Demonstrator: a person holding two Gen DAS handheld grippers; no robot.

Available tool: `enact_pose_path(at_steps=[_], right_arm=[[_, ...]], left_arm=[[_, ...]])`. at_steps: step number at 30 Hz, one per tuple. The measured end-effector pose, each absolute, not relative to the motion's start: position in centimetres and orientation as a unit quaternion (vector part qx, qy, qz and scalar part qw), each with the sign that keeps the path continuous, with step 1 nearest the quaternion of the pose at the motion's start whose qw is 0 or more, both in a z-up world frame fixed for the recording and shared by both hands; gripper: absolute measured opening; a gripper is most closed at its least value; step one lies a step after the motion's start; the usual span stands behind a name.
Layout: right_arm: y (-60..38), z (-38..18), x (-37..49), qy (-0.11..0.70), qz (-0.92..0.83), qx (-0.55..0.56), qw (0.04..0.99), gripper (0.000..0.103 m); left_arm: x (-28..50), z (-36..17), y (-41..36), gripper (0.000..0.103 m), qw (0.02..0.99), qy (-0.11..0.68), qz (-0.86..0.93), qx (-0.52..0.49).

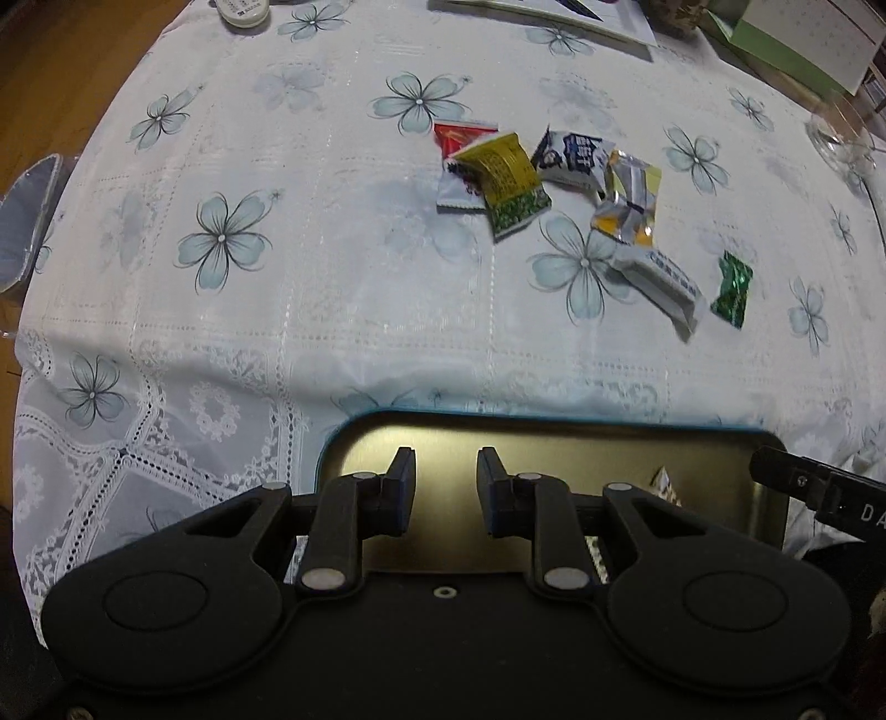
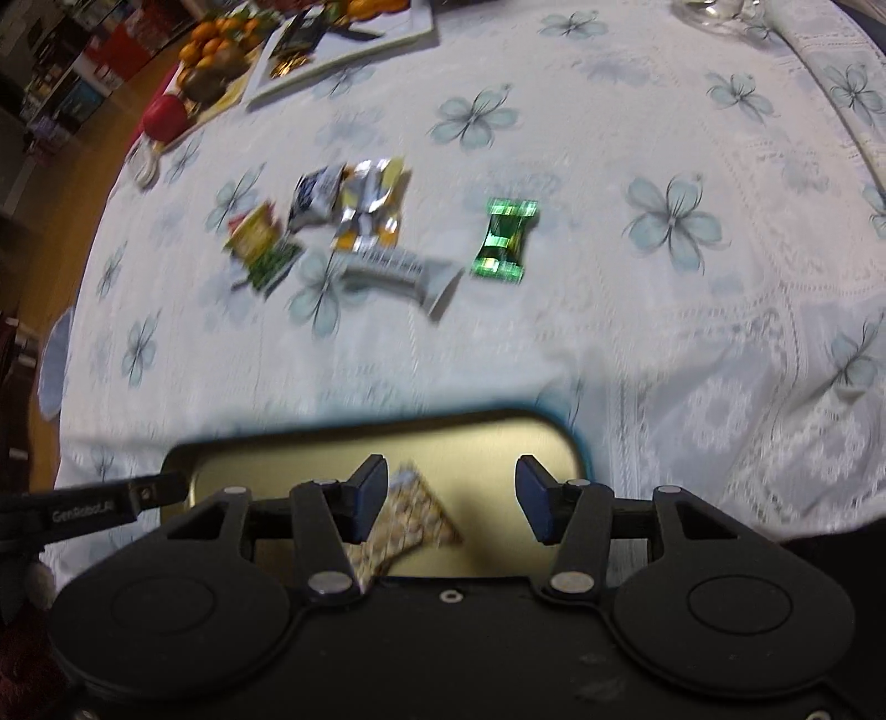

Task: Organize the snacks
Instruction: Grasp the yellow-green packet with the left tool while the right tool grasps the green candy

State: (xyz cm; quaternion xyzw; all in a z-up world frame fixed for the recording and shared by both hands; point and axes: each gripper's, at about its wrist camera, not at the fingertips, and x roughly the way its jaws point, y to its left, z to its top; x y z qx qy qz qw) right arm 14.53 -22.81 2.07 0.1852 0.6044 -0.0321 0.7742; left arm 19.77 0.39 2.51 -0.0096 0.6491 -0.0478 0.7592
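Right wrist view: right tool (image 2: 449,495) stands apart, empty, above a tin (image 2: 498,437) containing one snack packet (image 2: 421,512). Left tool (image 1: 446,487) is narrowly parted, empty. Loose snacks (image 1: 576,194) lie upper centre on the surface (image 1: 277,277).

White tablecloth (image 1: 310,266) with pale blue-grey flowers, dark-outlined, and white lace near the edge. Gold-toned tin (image 1: 554,448), blue-rimmed. Red wrapper (image 1: 451,135) beside a yellow-and-green packet (image 1: 506,183); white packet with dark blue print (image 1: 576,158); silver-and-yellow foil wrapper (image 1: 634,196); long white wrapper with blue lettering (image 1: 662,282); shiny green candy (image 1: 732,288). Speckled beige-and-brown packet (image 2: 410,515) in the tin. Black left gripper (image 1: 446,487) and right gripper (image 2: 451,498), blue-padded. Orange fruit (image 2: 221,39) and a red item (image 2: 163,119) far off.
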Motion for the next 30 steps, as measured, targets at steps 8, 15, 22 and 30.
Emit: enact_pose_path(at_steps=[8, 15, 22, 30], right_arm=[[-24.3, 0.0, 20.7, 0.572, -0.08, 0.199, 0.792, 0.054], [-24.7, -1.8, 24.7, 0.558, -0.097, 0.19, 0.802, 0.053], [-24.7, -4.0, 26.4, 0.561, -0.097, 0.173, 0.804, 0.043], [-24.3, -5.1, 25.8, 0.553, -0.081, 0.137, 0.818, 0.021]], left_arm=[[25.5, 1.4, -1.0, 0.034, 0.764, 0.644, -0.033, -0.041], [30.0, 1.0, -2.4, 0.034, 0.776, 0.627, -0.025, -0.06], [32.0, -0.3, -3.3, 0.034, 0.777, 0.625, -0.014, -0.075], [33.3, -1.0, -4.7, 0.035, 0.791, 0.607, 0.005, -0.077]])
